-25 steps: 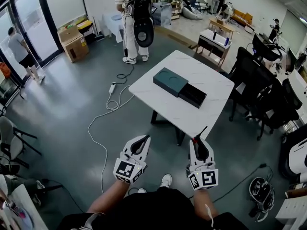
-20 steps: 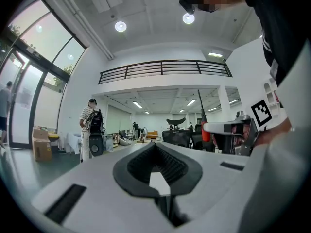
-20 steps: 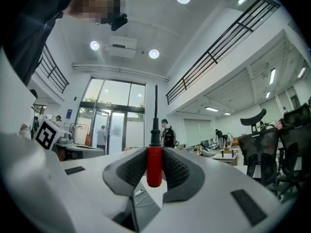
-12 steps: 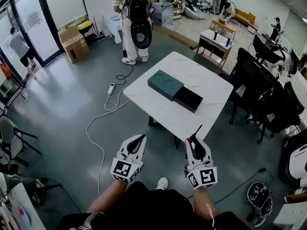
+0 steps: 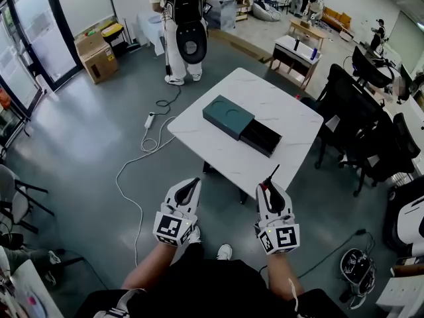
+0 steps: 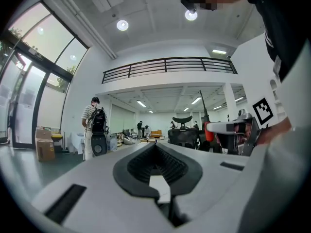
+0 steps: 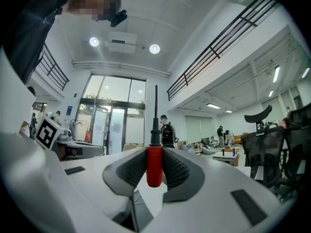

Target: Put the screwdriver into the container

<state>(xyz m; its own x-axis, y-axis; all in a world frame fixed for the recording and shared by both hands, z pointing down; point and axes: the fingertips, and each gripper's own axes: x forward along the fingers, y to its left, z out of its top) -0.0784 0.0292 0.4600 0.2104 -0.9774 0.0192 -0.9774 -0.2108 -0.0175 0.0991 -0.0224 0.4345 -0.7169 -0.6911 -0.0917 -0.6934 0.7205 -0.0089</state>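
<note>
In the head view my right gripper (image 5: pixel 268 189) is shut on a screwdriver (image 5: pixel 272 178). Its red handle sits between the pads and its thin dark shaft points ahead toward the white table (image 5: pixel 291 114). In the right gripper view the red handle (image 7: pixel 154 165) is clamped upright between the ribbed pads (image 7: pixel 130 168). My left gripper (image 5: pixel 194 183) is held level beside it, shut and empty, and its pads (image 6: pixel 171 165) meet at the tip in the left gripper view. On the table lies the container (image 5: pixel 227 116), a dark teal box with its black drawer (image 5: pixel 262 138) pulled out.
A person with a black backpack (image 5: pixel 183 18) stands beyond the table. A white cable (image 5: pixel 141 152) snakes over the grey floor at the left. Black office chairs (image 5: pixel 361 128) crowd the table's right side. A cardboard box (image 5: pixel 98 59) and a small desk (image 5: pixel 296 50) stand farther back.
Both grippers have moved forward together toward the table's near edge, the right one still holding the screwdriver. The person by the glass door at the left has left the view.
</note>
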